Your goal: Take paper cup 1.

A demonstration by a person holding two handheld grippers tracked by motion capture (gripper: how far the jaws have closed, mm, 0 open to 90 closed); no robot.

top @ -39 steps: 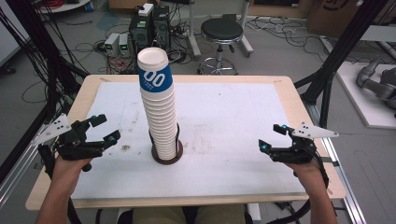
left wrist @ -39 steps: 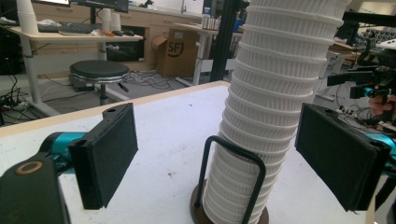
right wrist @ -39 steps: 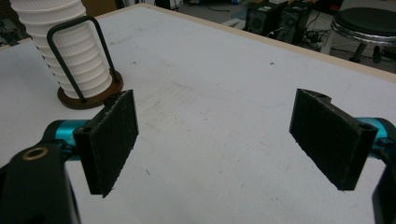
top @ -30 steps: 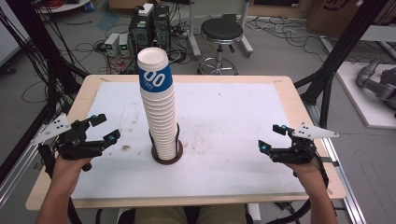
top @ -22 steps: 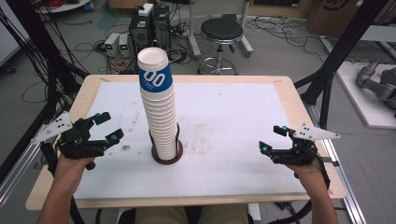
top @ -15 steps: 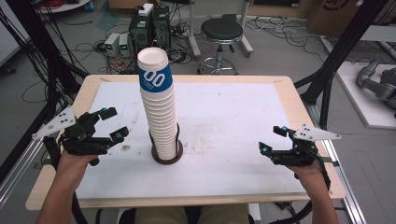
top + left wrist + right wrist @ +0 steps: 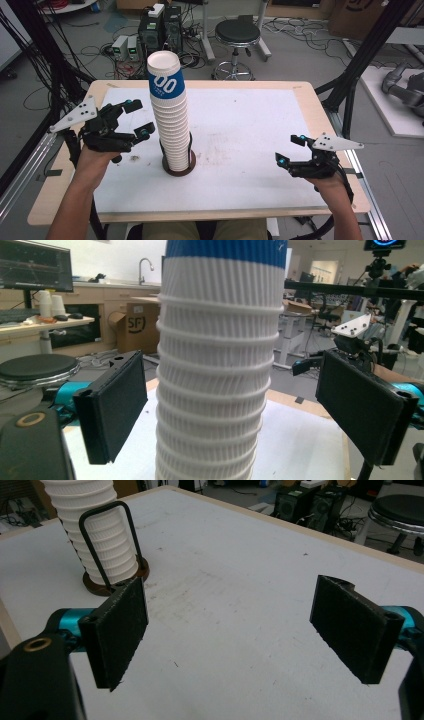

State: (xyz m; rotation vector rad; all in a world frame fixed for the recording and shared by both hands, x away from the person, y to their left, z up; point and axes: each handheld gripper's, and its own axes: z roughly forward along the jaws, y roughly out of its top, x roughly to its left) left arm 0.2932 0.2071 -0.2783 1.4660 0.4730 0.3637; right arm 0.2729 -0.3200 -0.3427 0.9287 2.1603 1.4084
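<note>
White tabletop (image 7: pixel 280 125): that tall stack of ribbed white paper cups (image 7: pixel 172 125), at three o'clock of the spread-jawed left gripper (image 7: pixel 136 119), looks light, crushable and tippy, so I'd pinch gently under a rim; right gripper (image 7: pixel 290 150) gapes empty.

Hand-held gripper (image 7: pixel 230 635) jaws wide apart above white table (image 7: pixel 240 580); cup stack (image 7: pixel 97 527) far left in holder (image 7: pixel 107 550).

Left hand-held gripper (image 7: pixel 135 119), held in the left hand (image 7: pixel 95 155) with the forearm entering from the lower left: body raised and angled toward the centre, jaws spread wide, nothing pressed between the pads. In the left gripper view (image 7: pixel 245 410) both black pads stand well apart. Right hand-held gripper (image 7: pixel 291 149), held in the right hand (image 7: pixel 330 182) at the right side, lies low and roughly level, pointing leftward; jaws likewise wide apart, as the right gripper view (image 7: pixel 230 625) confirms.
</note>
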